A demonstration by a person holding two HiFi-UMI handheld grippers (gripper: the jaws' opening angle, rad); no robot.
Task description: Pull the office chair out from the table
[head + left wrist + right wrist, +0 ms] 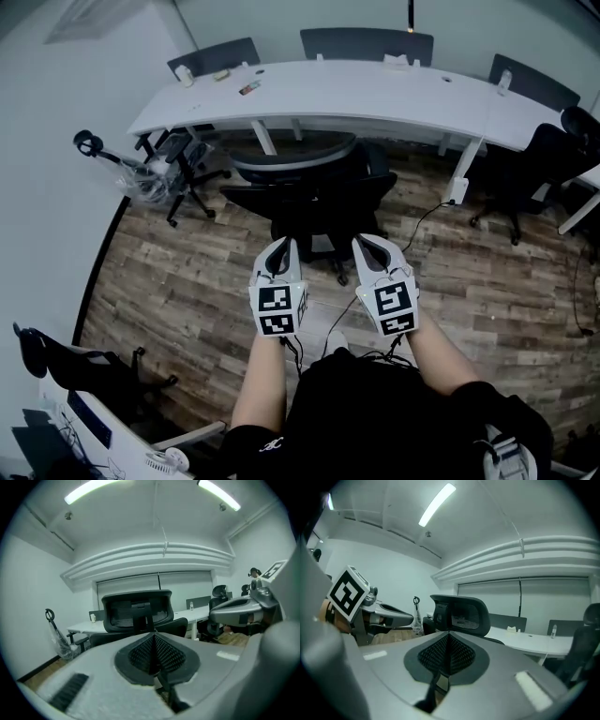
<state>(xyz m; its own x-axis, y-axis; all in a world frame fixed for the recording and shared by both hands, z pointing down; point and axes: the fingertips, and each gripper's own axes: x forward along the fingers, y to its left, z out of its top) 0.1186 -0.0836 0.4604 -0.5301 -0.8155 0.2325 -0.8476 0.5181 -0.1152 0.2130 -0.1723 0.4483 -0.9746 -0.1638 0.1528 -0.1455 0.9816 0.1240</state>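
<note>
Office chair point(309, 192) sits just before the table point(375, 94), backrest along its edge. Farther from the table, left gripper point(281, 246) and right gripper point(369, 244) hang level, both closed, empty.

Long white table point(375, 94) curving across the top of the frame, with small items point(249, 87) scattered at its upper-left end and a bottle point(504, 80) toward the upper right. Below it, wood-plank floor point(187, 300). The black office chair point(309, 202) stands dead centre, and a cable point(427, 214) trails just right of it.
</note>
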